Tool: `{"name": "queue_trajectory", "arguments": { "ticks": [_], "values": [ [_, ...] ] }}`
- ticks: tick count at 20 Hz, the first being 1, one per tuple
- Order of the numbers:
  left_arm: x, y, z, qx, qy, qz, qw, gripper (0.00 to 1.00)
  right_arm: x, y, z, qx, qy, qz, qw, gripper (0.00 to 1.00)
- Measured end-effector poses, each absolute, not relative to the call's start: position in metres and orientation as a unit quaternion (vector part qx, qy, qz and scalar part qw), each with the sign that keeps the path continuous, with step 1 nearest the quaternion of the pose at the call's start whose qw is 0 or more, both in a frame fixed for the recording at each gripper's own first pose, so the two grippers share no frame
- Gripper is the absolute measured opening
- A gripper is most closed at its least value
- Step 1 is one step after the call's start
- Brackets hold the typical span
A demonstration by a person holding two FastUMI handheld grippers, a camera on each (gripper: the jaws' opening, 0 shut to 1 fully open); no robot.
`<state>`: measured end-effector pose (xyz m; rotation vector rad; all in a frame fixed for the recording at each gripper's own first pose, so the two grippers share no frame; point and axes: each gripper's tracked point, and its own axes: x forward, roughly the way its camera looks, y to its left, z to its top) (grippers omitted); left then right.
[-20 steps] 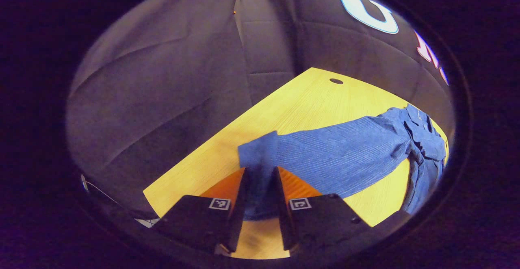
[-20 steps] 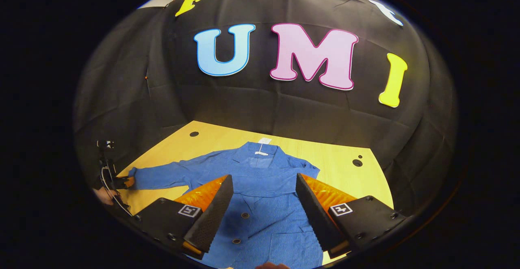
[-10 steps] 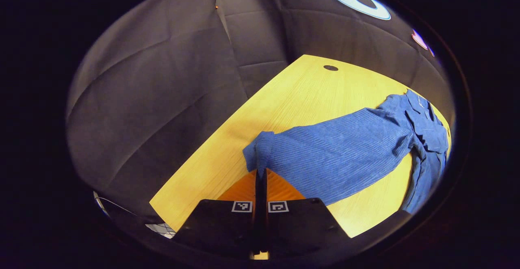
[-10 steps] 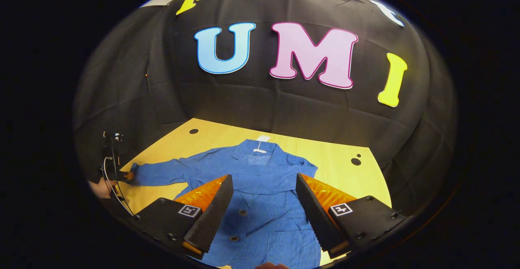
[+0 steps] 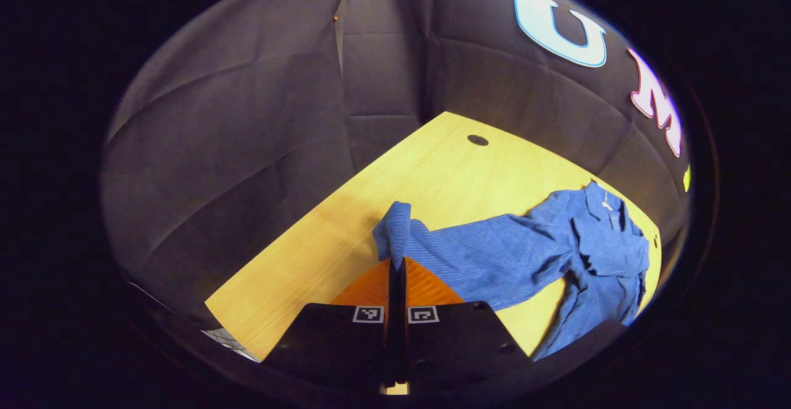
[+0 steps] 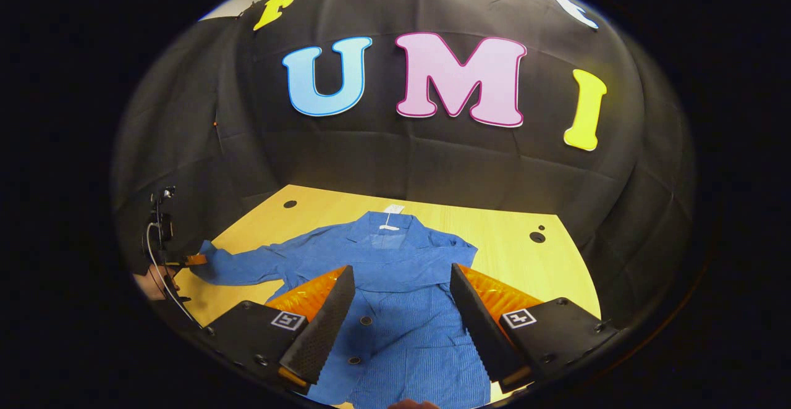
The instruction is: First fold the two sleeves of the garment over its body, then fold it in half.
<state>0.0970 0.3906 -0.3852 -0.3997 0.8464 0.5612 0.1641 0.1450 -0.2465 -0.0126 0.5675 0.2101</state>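
A blue striped jacket (image 6: 395, 285) lies front up on the wooden table (image 6: 507, 242), collar toward the far wall. One sleeve is folded across its chest (image 6: 401, 267). The other sleeve (image 5: 488, 257) stretches out sideways. My left gripper (image 5: 396, 264) is shut on that sleeve's cuff (image 5: 392, 230), which stands lifted off the table. In the right gripper view the left gripper (image 6: 185, 261) shows at the far left with the cuff in it. My right gripper (image 6: 398, 279) hangs open above the jacket's buttoned front, with nothing between its fingers.
Black cloth walls close the table on the far and left sides. Round holes (image 6: 537, 236) mark the tabletop at the back right, and another hole (image 5: 477, 140) sits near the back left corner. A hand (image 6: 151, 282) and a cable show at the left gripper.
My left gripper closed on the sleeve cuff and has raised it off the table. The right gripper stayed open over the jacket, drifting slightly.
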Motion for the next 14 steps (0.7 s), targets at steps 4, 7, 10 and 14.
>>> {"name": "queue_trajectory", "arguments": {
  "ticks": [4,7,10,14],
  "values": [
    [0.134,0.358,-0.357,-0.199,0.384,0.226,0.873,0.00,0.161,0.133,-0.249,0.007,0.285,0.097,0.954,0.99],
    [0.163,0.327,-0.338,-0.198,0.377,0.188,0.885,0.00,0.156,0.125,-0.251,0.012,0.289,0.096,0.952,0.99],
    [0.185,0.300,-0.324,-0.200,0.371,0.159,0.893,0.00,0.152,0.111,-0.249,0.010,0.289,0.090,0.953,0.99],
    [0.209,0.266,-0.311,-0.171,0.372,0.120,0.904,0.00,0.149,0.093,-0.250,0.022,0.294,0.078,0.952,0.99]
  ]
}}
